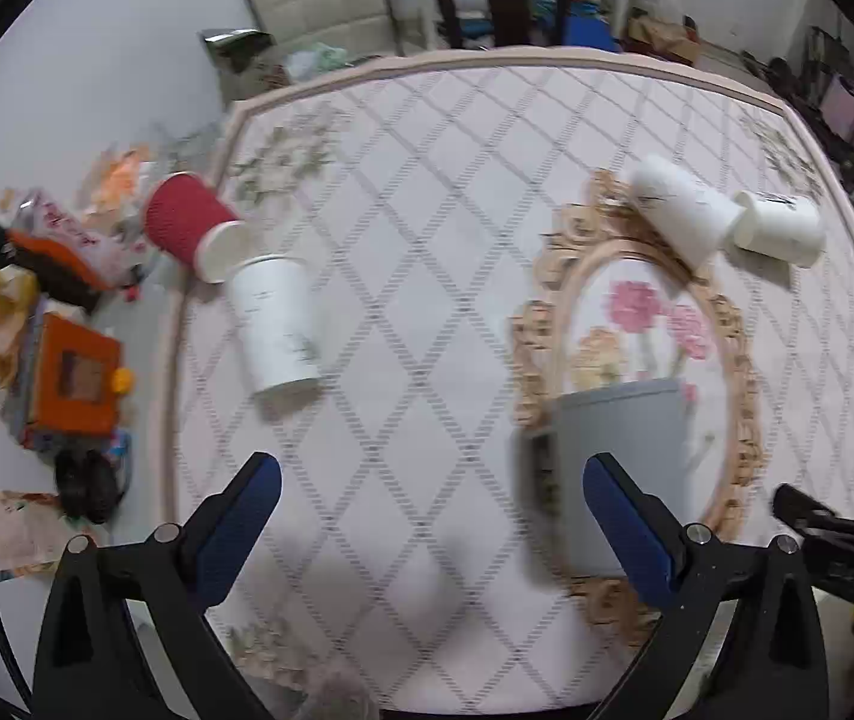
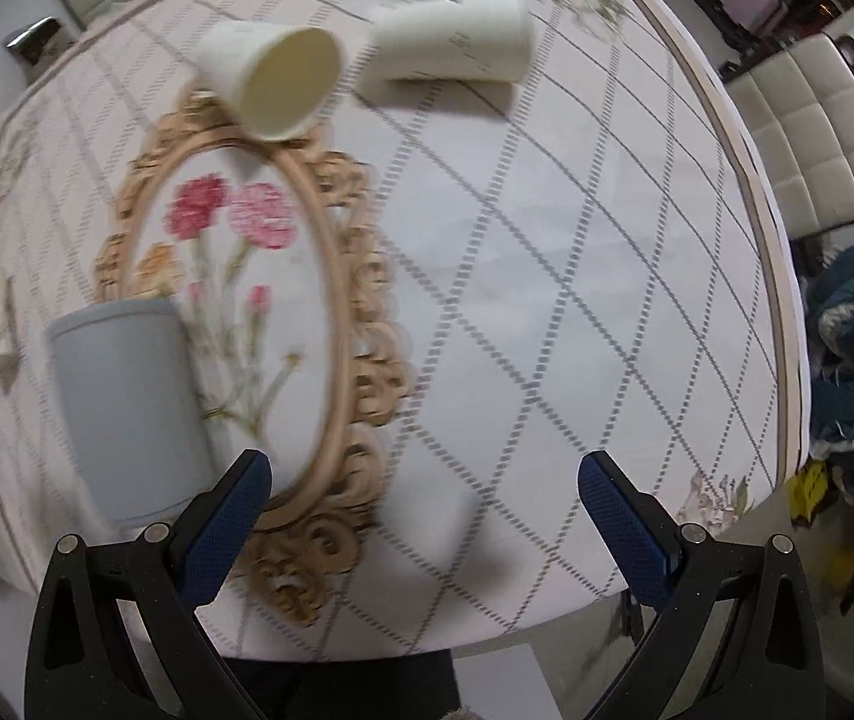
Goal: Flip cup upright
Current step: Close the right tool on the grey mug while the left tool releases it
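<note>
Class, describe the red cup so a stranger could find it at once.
Start at the patterned tablecloth and go to its left edge. There a red cup lies on its side, its white-rimmed mouth against a white paper cup. It is the only red, ribbed cup.

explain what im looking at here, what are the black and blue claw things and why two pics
Those claws are two hand-held grippers a person carries, each with a fisheye camera looking along its blue-padded fingers. One picture comes from the left gripper, the other from the right gripper. Both are open and hold nothing. Below is a table with a floral cloth. On it: a grey cup, a red cup and three white paper cups, the paper ones lying on their sides.
</note>
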